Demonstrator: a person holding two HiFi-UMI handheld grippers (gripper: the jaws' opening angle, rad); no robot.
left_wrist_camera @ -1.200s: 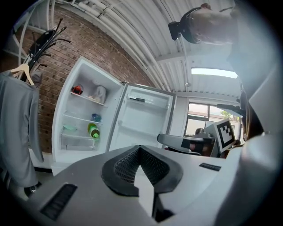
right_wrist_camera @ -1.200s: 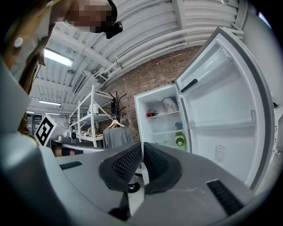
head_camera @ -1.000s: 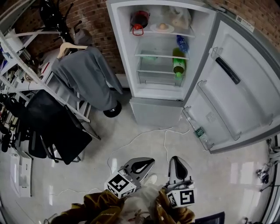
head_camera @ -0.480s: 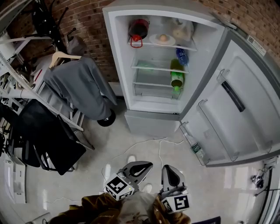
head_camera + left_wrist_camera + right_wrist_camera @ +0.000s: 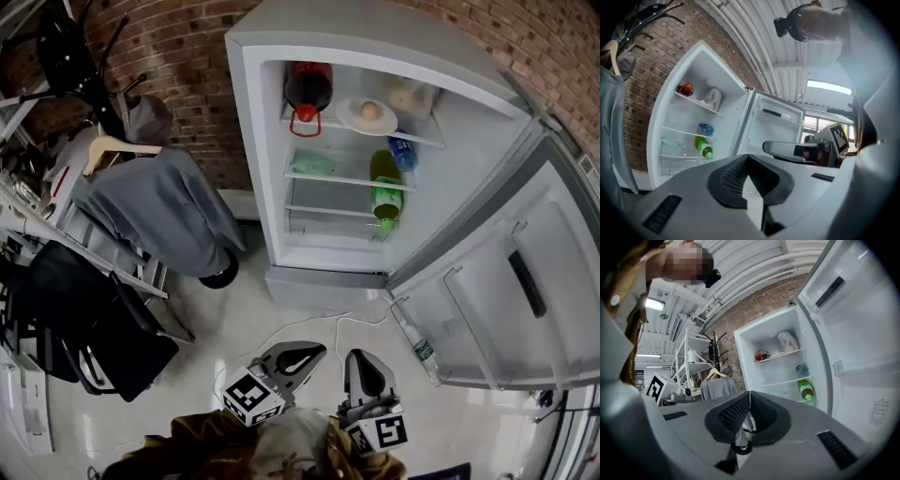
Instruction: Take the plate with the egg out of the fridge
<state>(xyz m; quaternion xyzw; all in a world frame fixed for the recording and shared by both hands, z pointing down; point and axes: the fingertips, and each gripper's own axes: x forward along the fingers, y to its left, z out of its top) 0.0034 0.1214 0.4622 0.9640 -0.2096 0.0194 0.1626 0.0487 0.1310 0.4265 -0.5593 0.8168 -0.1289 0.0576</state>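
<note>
The white fridge (image 5: pixel 267 169) stands open ahead of me. On its top shelf lies the white plate with the egg (image 5: pixel 367 114), between a dark red-capped jug (image 5: pixel 307 89) and a pale bag (image 5: pixel 412 97). Both grippers are held low near my body, well short of the fridge. My left gripper (image 5: pixel 317 349) is shut and holds nothing, and my right gripper (image 5: pixel 359 360) is shut and holds nothing too. In the left gripper view the left gripper (image 5: pixel 748 157) points at the fridge's shelves; the plate is hidden from below. The right gripper (image 5: pixel 750 393) in its own view also shows closed tips.
A green bottle (image 5: pixel 385 195) and a blue bottle (image 5: pixel 403 155) sit on lower shelves. The fridge door (image 5: pixel 525 281) swings out to the right, with a small bottle (image 5: pixel 424 354) in its rack. A white cable (image 5: pixel 319 323) crosses the floor. A grey garment (image 5: pixel 159 206) and black chair (image 5: pixel 94 319) stand left.
The fridge has grown larger and shifted in the head view as I came closer. Both grippers stay shut and low near my body.
</note>
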